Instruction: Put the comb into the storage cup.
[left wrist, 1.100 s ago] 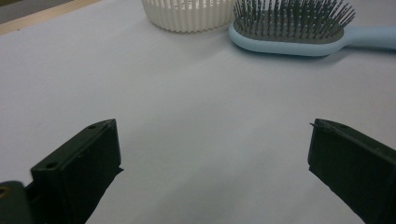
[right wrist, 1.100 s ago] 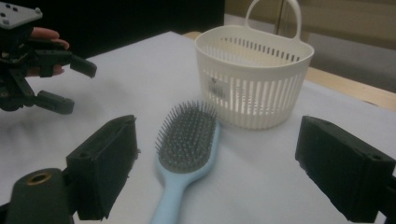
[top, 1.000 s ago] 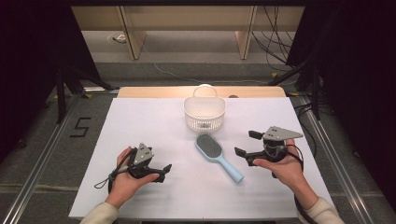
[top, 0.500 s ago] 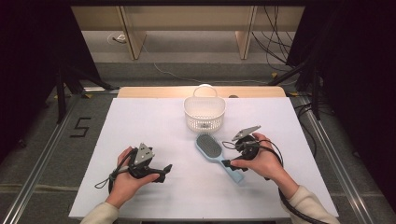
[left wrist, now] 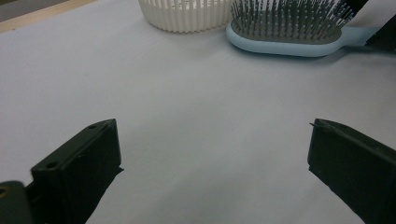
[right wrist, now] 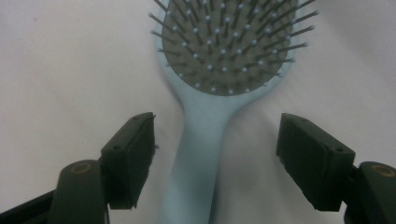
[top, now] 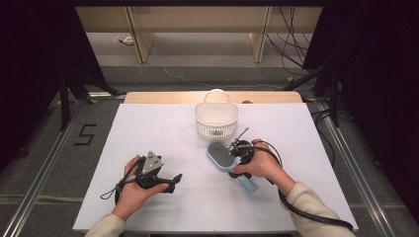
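While your right gripper (right wrist: pixel 215 156) hangs over the blue hairbrush (top: pixel 226 160), its jaws stand apart on each side of the handle and do not touch it. They have just been closing in. The hairbrush lies flat on the white table (top: pixel 148 133), bristles up, just in front of the white basket (top: pixel 216 120). Your left gripper (top: pixel 170 180) rests on the table, well apart from the hairbrush, with its jaws spread wide and nothing between them.

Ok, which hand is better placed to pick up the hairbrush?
Right. The right gripper straddles the hairbrush handle, jaws just closing with gaps on both sides. The left gripper sits open on bare table, well short of the brush.
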### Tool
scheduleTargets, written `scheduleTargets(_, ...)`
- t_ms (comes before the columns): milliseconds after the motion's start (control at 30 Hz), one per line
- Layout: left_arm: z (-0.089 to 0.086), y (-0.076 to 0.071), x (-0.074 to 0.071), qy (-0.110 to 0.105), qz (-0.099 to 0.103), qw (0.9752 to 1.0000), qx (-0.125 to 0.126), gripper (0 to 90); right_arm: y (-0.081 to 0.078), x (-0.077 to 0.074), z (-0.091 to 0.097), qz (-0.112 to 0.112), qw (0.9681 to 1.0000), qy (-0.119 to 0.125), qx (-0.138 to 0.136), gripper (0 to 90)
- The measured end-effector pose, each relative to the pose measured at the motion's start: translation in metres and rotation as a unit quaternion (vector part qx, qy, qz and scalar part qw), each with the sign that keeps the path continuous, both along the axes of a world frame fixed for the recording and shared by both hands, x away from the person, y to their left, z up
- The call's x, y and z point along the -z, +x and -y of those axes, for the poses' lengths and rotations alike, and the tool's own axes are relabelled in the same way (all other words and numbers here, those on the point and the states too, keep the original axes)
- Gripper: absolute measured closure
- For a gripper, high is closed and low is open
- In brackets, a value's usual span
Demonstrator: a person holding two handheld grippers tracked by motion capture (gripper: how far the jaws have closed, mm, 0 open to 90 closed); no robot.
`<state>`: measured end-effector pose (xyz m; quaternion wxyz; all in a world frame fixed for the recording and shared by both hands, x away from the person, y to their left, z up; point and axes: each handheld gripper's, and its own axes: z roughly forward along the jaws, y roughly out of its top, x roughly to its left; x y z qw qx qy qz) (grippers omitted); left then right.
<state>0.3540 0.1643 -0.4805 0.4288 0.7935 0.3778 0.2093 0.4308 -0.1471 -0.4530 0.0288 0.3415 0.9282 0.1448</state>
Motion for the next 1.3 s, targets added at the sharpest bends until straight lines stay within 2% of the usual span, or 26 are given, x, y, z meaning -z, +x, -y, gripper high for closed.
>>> scheduleTargets(267, 0.0, 0.0, 0.0, -0.001, 0.0, 1.0, 0.0, 2.0, 0.006, 0.007, -0.016, -0.029, 0.9985, -0.047, -0.002, 30.4)
scheduleTargets(500, 0.0, 0.0, 0.0, -0.001, -0.001, 1.0, 0.001, 2.1, 0.007, 0.006, -0.022, -0.028, 0.9968, -0.075, 0.007, 36.4)
scheduleTargets(733, 0.001, 0.0, 0.0, 0.0, -0.001, 1.0, 0.002, 2.1, 0.007, 0.005, -0.028, -0.039, 0.9948, -0.091, 0.023, 43.4)
scheduleTargets(1000, 0.001, 0.0, 0.0, -0.001, 0.001, 1.0, 0.003, 2.2, 0.01, 0.003, -0.031, -0.049, 0.9931, -0.098, 0.042, 54.4)
scheduleTargets(1300, 0.001, -0.001, -0.001, -0.001, 0.001, 1.0, 0.003, 2.3, 0.011, 0.003, -0.036, -0.058, 0.991, -0.11, 0.049, 63.3)
